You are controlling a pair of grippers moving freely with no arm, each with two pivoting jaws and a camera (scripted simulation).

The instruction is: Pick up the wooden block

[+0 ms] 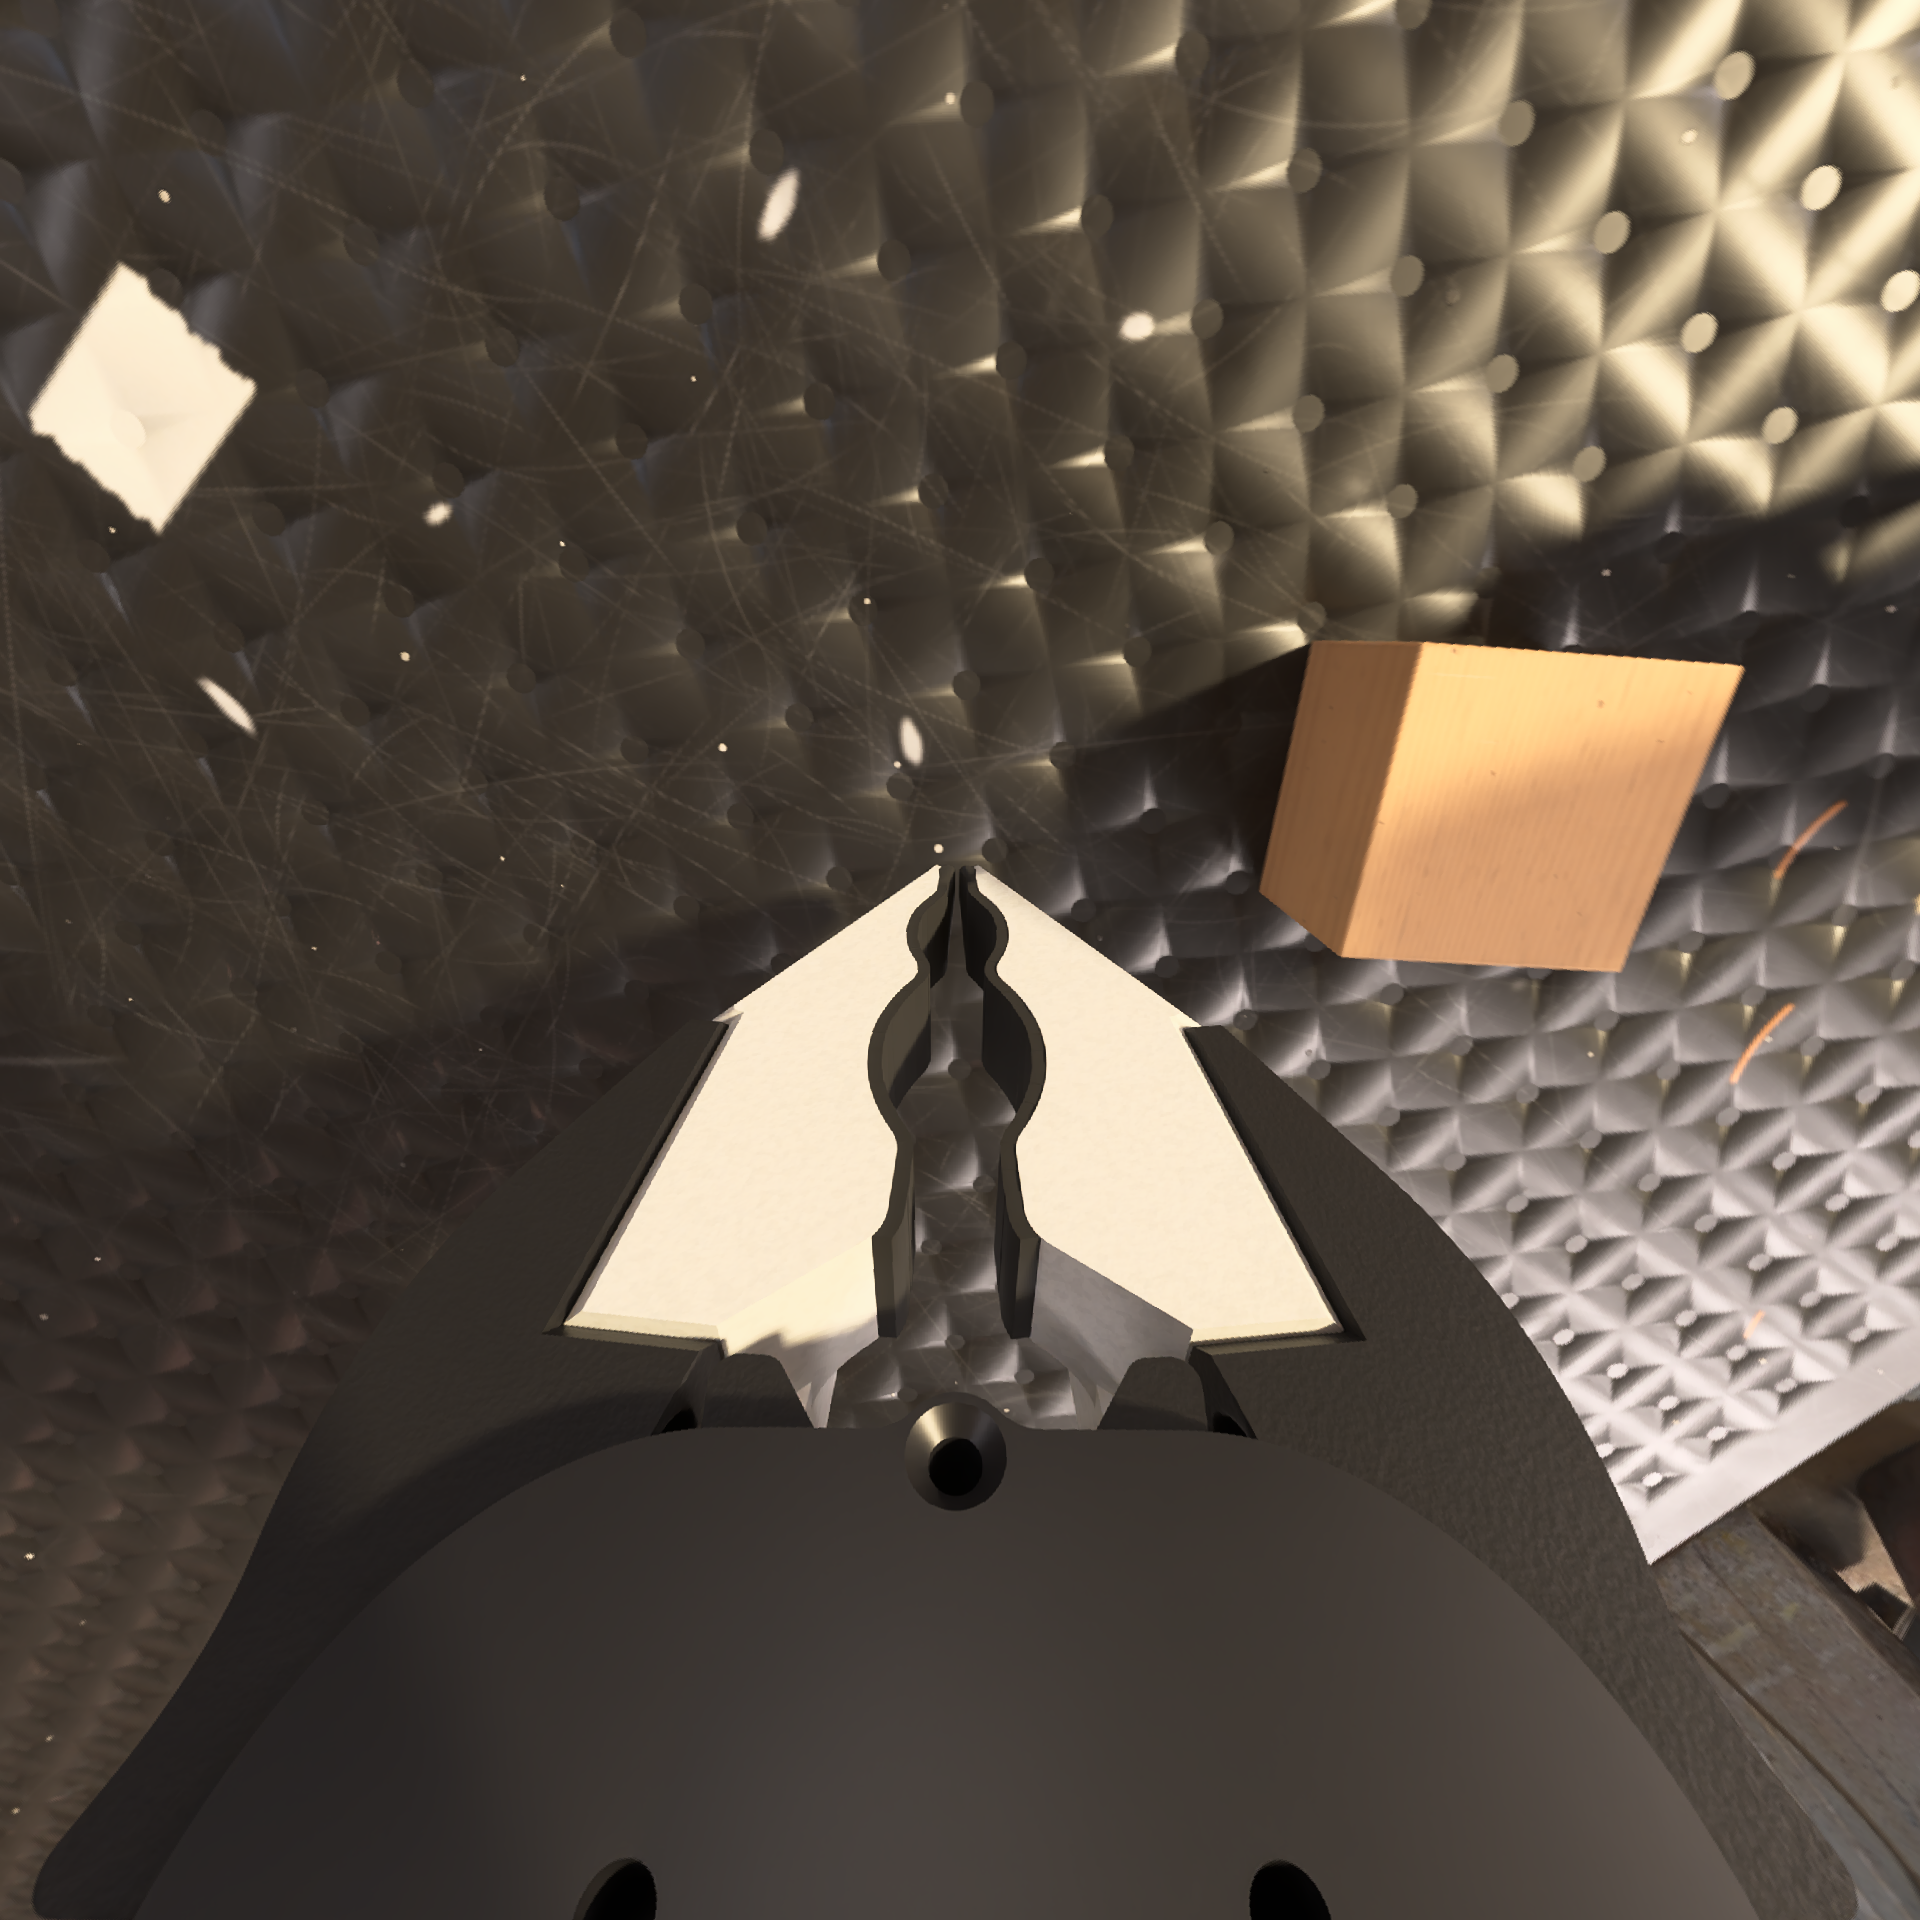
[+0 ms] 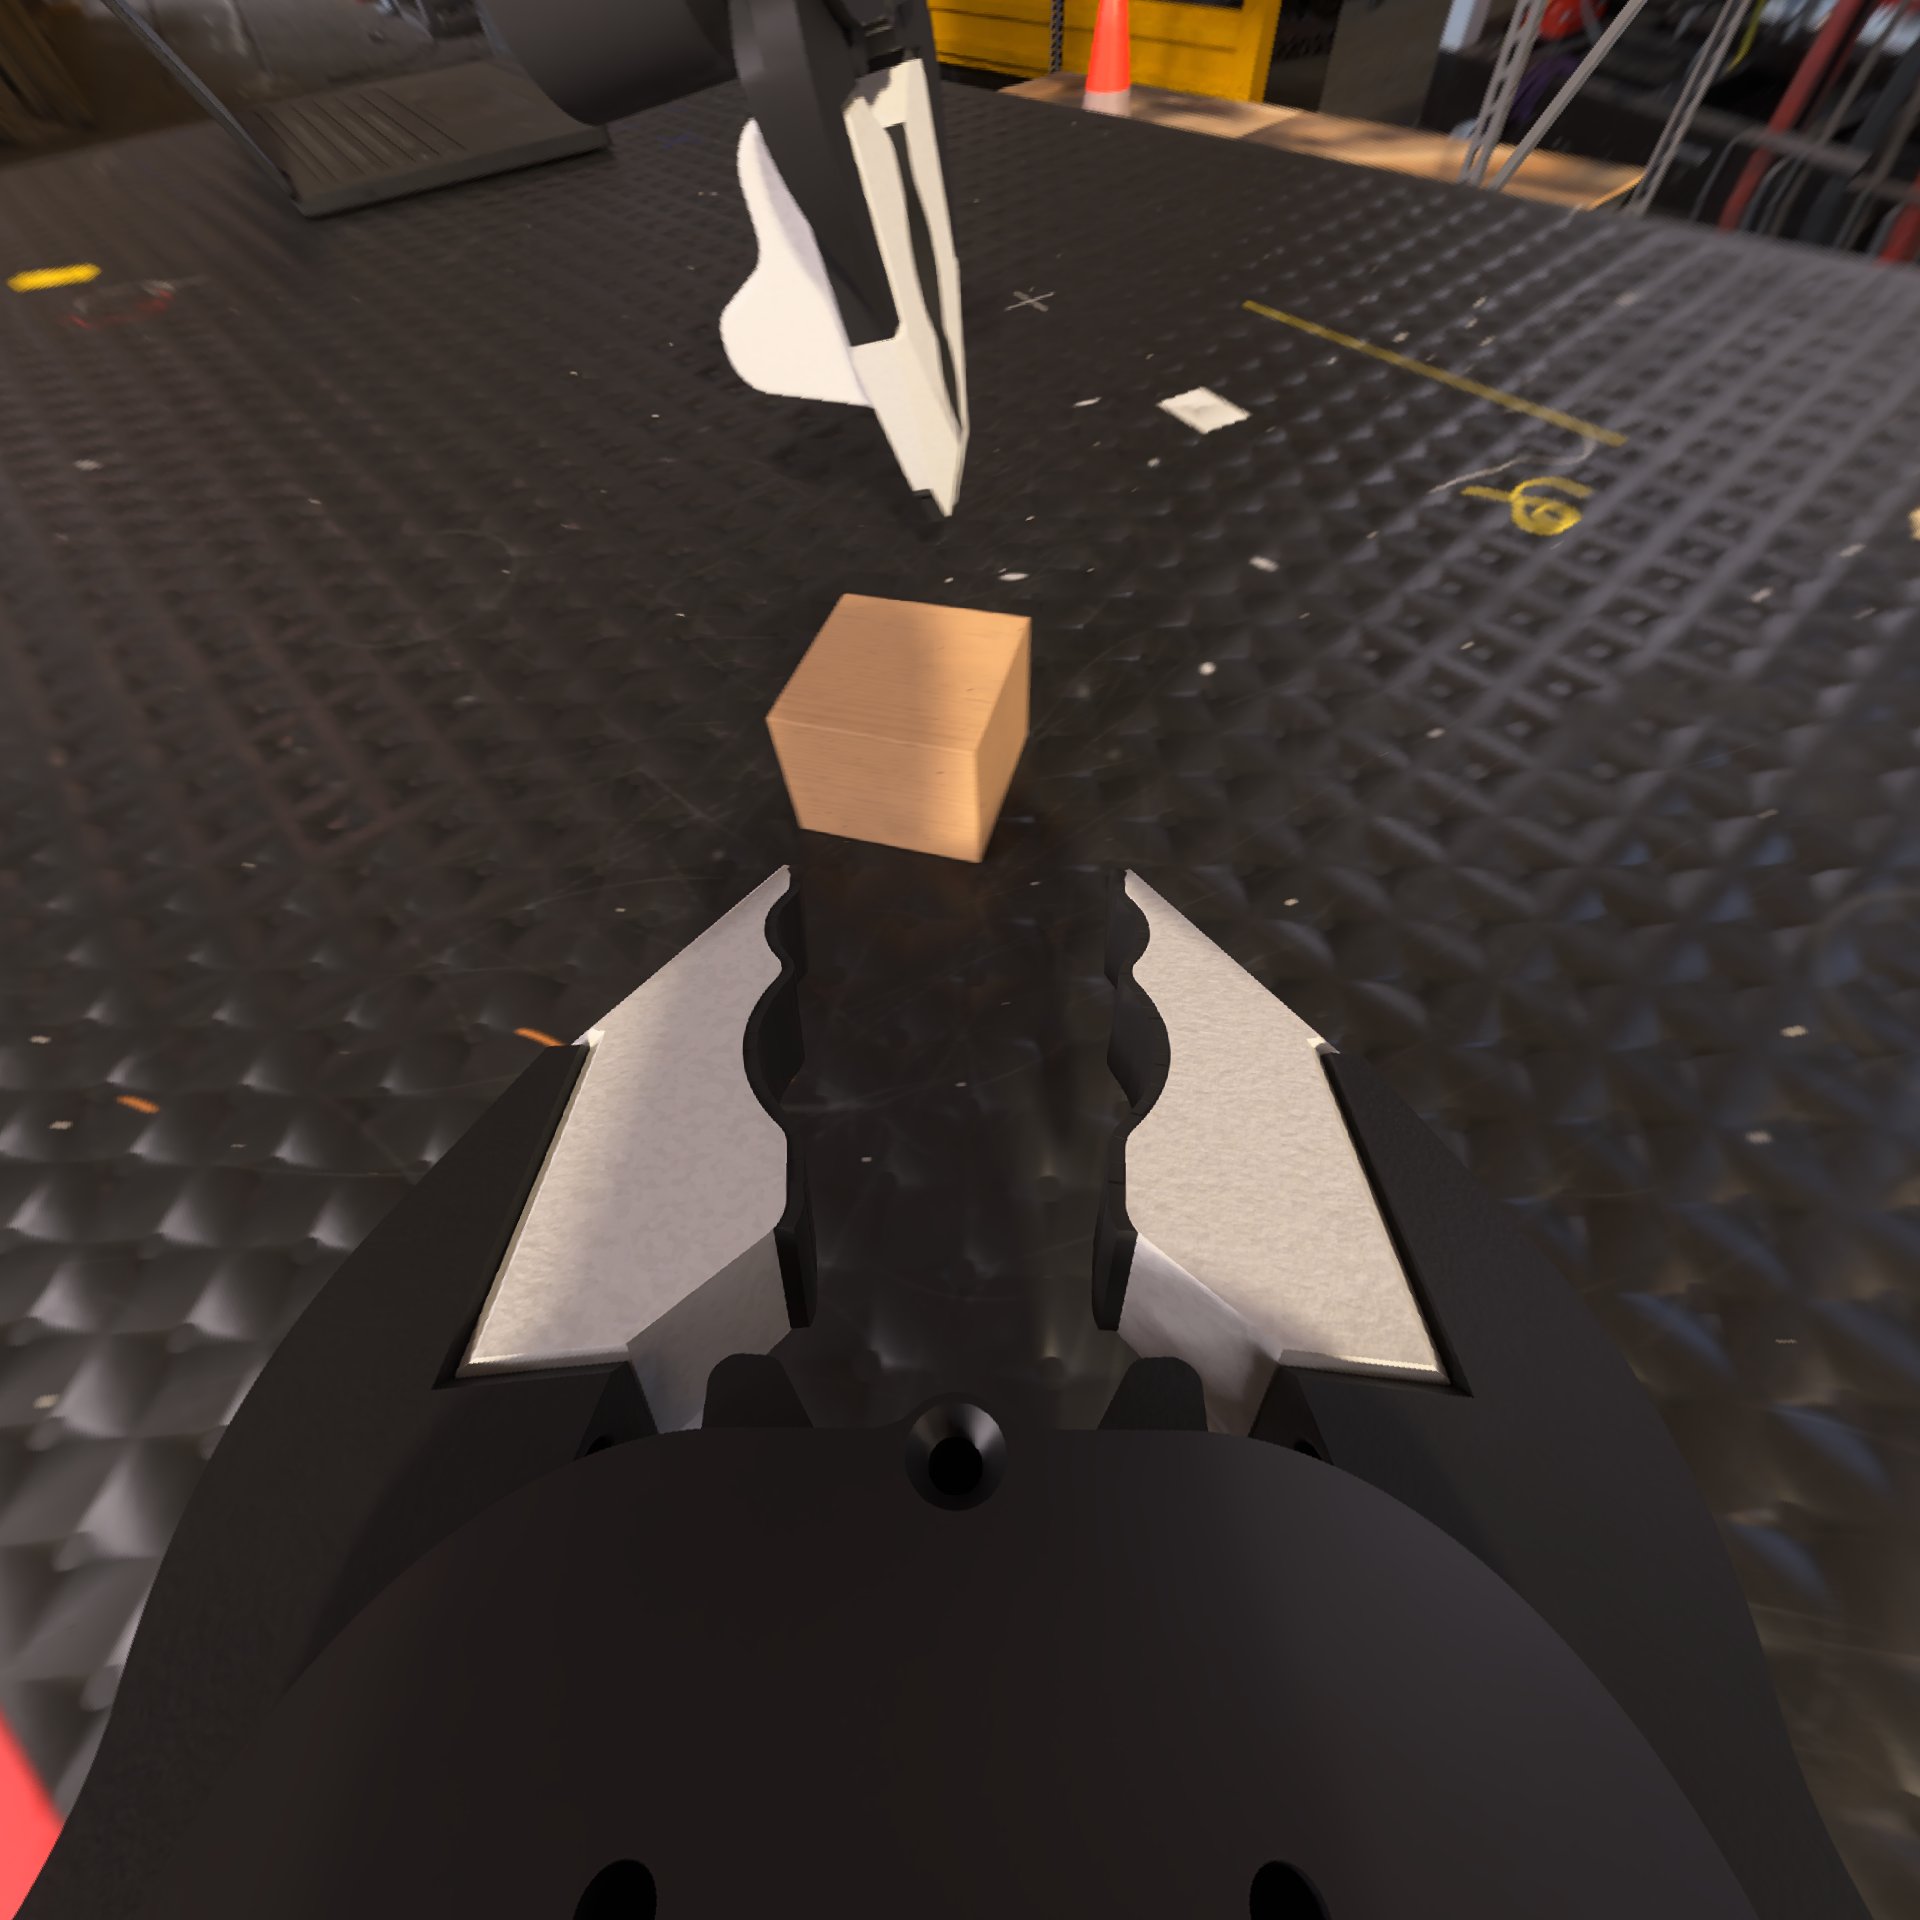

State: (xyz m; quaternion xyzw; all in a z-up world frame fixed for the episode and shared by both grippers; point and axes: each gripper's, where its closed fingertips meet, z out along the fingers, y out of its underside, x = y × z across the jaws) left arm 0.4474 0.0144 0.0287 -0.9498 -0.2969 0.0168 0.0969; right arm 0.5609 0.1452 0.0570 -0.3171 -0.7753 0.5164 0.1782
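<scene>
Dark studded metal worktop (image 2: 1558, 831): scratched, carries everything; far edge cluttered, indistinct.

Right hand-held gripper (image 2: 956, 883): jaws wide, empty, aimed at block, just short of it.

Left hand-held gripper (image 1: 958, 871): jaws closed tip to tip, empty, hovering near block, not touching.

Light tan wooden block, cube-shaped (image 2: 902, 727): sits flat on worktop between both grippers. Judged rigid, light, smooth-faced, mildly slippery; grasp across opposite vertical faces, mid-height. Far faces and underside hidden.

Small white square patch (image 1: 140, 395) on worktop: nature unclear.

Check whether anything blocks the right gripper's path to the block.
Nothing visible does. The right gripper is open with the block straight ahead and only bare table between them. The shut left gripper hangs beyond the block.
</scene>
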